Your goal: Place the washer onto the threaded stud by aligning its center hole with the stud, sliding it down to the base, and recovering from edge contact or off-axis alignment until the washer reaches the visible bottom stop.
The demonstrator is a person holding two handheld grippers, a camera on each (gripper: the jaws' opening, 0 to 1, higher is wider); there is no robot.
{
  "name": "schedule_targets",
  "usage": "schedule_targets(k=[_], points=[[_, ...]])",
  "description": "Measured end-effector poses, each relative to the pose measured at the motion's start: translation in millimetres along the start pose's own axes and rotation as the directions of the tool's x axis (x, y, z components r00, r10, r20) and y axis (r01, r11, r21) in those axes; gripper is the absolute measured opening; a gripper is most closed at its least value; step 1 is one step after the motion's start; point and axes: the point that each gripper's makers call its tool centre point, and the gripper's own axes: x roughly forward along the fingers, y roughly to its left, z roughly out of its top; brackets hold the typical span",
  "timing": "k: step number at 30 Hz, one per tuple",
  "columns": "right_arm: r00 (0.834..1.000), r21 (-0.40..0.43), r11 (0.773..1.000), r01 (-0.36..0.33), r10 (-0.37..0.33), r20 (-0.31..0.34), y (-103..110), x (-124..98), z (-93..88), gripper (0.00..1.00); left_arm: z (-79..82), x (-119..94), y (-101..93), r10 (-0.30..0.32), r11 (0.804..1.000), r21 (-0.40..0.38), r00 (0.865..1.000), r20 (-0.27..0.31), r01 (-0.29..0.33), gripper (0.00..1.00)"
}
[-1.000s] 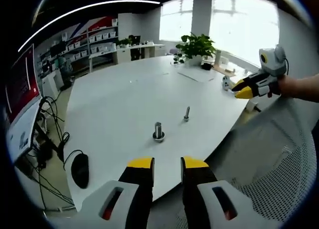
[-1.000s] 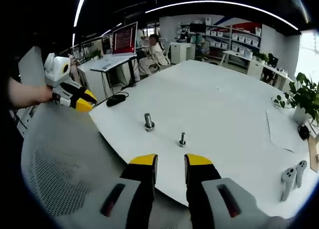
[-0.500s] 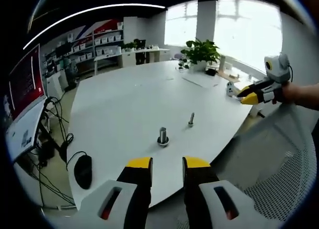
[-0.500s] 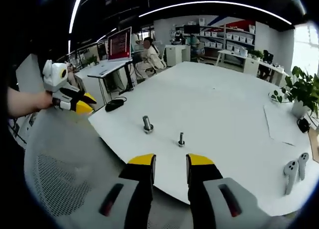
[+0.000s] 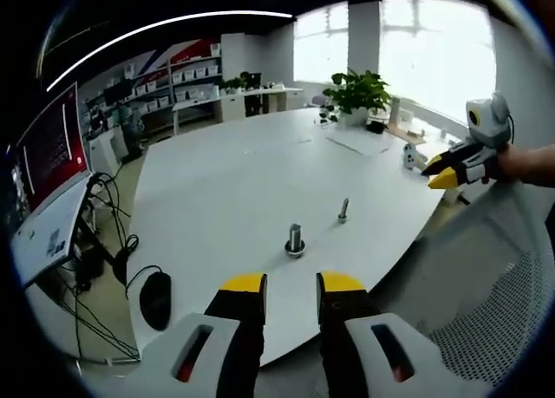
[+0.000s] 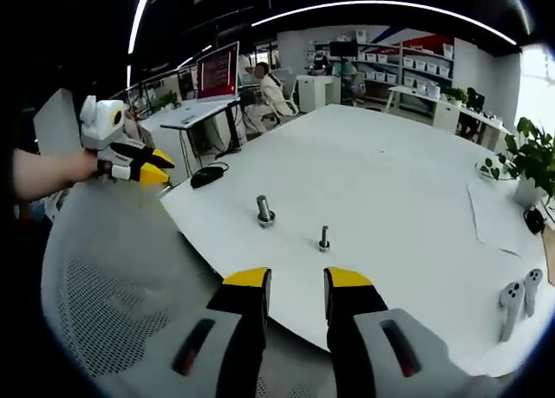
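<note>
Left gripper view: vs 1.0 s ago the cam has shifted; the stud w/ wide base and the thin stud sit lower and more to the right in frame. Can't confirm that either moved on the desk. Both stand upright near the desk's near edge, apart from each other. Which piece is the washer: can't tell, too small. Mouse by the near-left corner. Plant at the far edge. No legible writing; red monitor text too blurred. Left gripper: jaws apart w/ a narrow gap, nothing between them, off the desk. Right gripper comes in from the right, hand-held beyond the desk edge; its yellow tips look close together, nothing held.

Right gripper view: studs and a bit nearer frame centre than before. Right gripper: jaws apart, small gap, empty, above the chair mesh short of the desk's near edge. Left gripper at the left, clear of the desk, empty. Two controllers near the right edge.
</note>
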Motion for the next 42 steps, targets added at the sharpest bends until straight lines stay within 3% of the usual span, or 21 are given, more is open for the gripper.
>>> schedule_targets(k=[18,42], points=[[1.000,-0.012,1.000,0.021,-0.021,0.011,-1.5,-2.6,2.0,0.27,-3.3,0.0,1.9,0.008,1.000,0.006,1.000,-0.013,-0.008,0.20],[1.000,-0.019,1.000,-0.005,0.005,-0.009,1.5,-0.3,-0.5,0.27,-6.4,1.4,4.0,0.020,1.000,0.019,0.999,-0.036,-0.019,0.19]])
